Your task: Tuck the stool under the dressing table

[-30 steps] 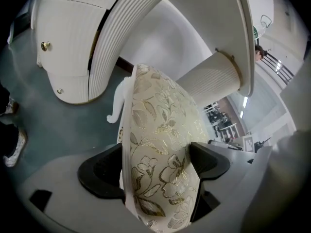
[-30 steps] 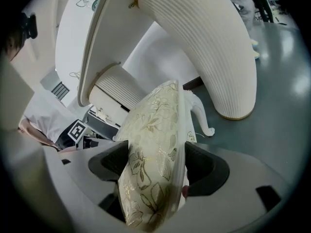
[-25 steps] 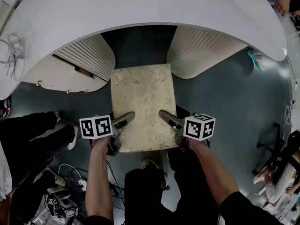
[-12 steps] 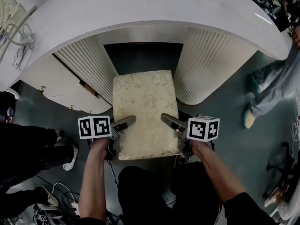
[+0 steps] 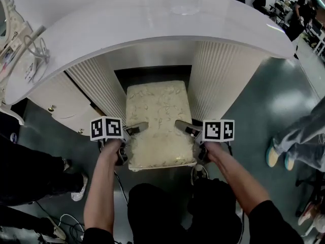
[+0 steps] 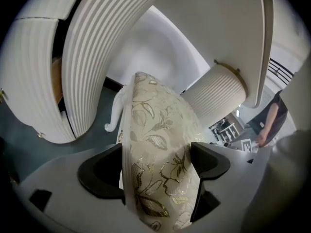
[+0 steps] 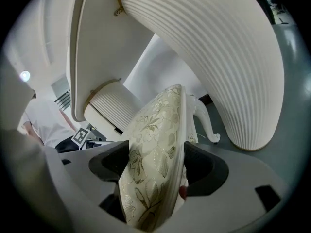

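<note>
- The stool (image 5: 160,121) stood on the floor with its far end in the gap between the dressing table's (image 5: 152,29) two ribbed pedestals. Its near end stuck out toward the person.
- The left gripper (image 5: 133,130) had its fingers (image 6: 102,171) pinching the cushion's left edge close to the near corner. The right gripper (image 5: 184,128) pinched the right edge likewise, its fingers (image 7: 204,166) clamped on the padded rim.
- The step in hand looked like the last push inward. It would go best with both grippers driving forward evenly, so that the stool kept square to the opening and did not yaw.
- The gaps to the left pedestal (image 5: 99,85) and the right pedestal (image 5: 218,80) were narrow. A curved leg (image 6: 112,118) could catch on either one, so keeping centred mattered.
- The hold was on soft padding, which might give. A low, level slide seemed wiser than a lift.
</note>
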The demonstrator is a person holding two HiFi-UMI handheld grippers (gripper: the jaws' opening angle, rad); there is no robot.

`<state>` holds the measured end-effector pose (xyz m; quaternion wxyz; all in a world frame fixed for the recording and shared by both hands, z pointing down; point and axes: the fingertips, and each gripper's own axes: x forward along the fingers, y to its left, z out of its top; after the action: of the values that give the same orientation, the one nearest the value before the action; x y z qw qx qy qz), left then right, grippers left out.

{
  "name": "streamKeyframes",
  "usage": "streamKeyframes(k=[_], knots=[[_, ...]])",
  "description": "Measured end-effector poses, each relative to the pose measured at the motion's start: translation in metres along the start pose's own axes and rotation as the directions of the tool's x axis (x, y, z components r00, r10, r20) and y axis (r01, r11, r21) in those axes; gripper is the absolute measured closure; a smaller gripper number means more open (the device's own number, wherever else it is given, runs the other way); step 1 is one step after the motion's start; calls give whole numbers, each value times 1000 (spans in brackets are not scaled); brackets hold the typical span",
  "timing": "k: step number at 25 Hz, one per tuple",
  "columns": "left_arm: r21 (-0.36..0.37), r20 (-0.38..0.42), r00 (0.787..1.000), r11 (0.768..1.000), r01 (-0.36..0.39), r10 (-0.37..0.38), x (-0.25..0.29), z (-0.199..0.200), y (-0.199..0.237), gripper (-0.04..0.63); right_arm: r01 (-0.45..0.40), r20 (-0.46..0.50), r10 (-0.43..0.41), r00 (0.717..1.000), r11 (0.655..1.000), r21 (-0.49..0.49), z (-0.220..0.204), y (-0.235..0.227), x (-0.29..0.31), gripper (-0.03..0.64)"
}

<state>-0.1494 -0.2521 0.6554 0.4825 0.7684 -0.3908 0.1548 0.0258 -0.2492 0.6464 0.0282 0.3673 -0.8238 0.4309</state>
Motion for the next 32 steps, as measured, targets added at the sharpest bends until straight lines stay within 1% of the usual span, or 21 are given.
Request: streamKeyframes(k=[2, 5, 10, 14, 23, 26, 32], knots=[[0, 3, 1000, 1000, 1, -1, -3, 2, -4, 166, 6, 3, -6, 1000, 1000, 3, 2, 3, -2, 287], [-22, 13, 1000, 1000, 12, -12, -2, 4, -5, 166, 3, 9, -3, 1000, 1000, 9, 8, 4, -3, 287], [-32, 28, 1000, 999, -7, 8, 19, 43, 14, 166, -16, -13, 16, 1000, 1000, -1, 40, -15, 34, 287], [-39, 40, 999, 999, -22, 24, 26, 67, 24, 166, -29, -22, 30, 999, 1000, 11, 57, -22, 55, 287], [-64, 55, 998, 997, -31, 35, 44, 95, 48, 166, -45, -30, 45, 999, 999, 14, 79, -38, 90, 287], [-69, 60, 998, 997, -32, 36, 50, 105, 52, 166, -52, -24, 52, 998, 998, 29, 87, -44, 98, 287], [-57, 51, 998, 998, -36, 39, 58, 122, 55, 166, -48, -7, 48, 999, 998, 44, 99, -50, 106, 287]])
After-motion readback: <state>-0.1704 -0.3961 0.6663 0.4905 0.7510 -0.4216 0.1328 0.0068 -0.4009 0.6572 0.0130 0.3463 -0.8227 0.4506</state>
